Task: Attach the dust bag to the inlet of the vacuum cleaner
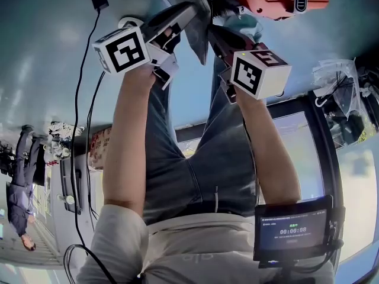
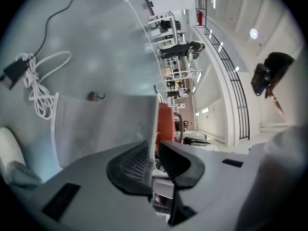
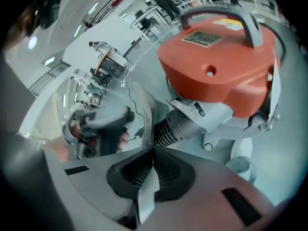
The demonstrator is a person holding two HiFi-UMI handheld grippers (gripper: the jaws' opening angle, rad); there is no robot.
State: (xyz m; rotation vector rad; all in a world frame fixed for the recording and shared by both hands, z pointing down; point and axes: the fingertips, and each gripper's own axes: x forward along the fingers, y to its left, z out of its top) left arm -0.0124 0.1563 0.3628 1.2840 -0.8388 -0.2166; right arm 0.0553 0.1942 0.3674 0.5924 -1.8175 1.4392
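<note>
Underfoot: a glossy, pale blue-grey floor (image 1: pixel 47 58), seen steeply from above past my own jeans and forearms.
Room: a large, bright hall. White racks and a railed upper gallery (image 2: pixel 231 81) lie far off, and a person (image 1: pixel 18 188) stands well apart at the head view's left edge.
Loose on the floor: a black cable (image 1: pixel 77 105) trails along my left side, and a coiled white cord (image 2: pixel 41 81) lies near it.
Vacuum cleaner (image 3: pixel 221 66): an orange-red body with a grey handle, standing on the floor just ahead of both claws.
Dust bag (image 2: pixel 106 124): grey fabric held off the floor between my two claws, close in front of the vacuum cleaner.
Left claw (image 2: pixel 153 146): clamped on one edge of the dust bag, with the sheet rising upright from the pads.
Right claw (image 3: pixel 153 150): pads pressed together on a narrow strip of the dust bag.
Head view alone: shows both claws at once with their marker cubes, and a lit screen unit (image 1: pixel 293 229) at my waist.
Left gripper view alone: shows the bag's broad flat side, which hides all of the vacuum cleaner but an orange sliver.
Right gripper view alone: shows the vacuum's top with its label plate and a ribbed grey fitting (image 3: pixel 171 126) just behind the bag's edge. I cannot tell whether the fitting and the bag touch.
</note>
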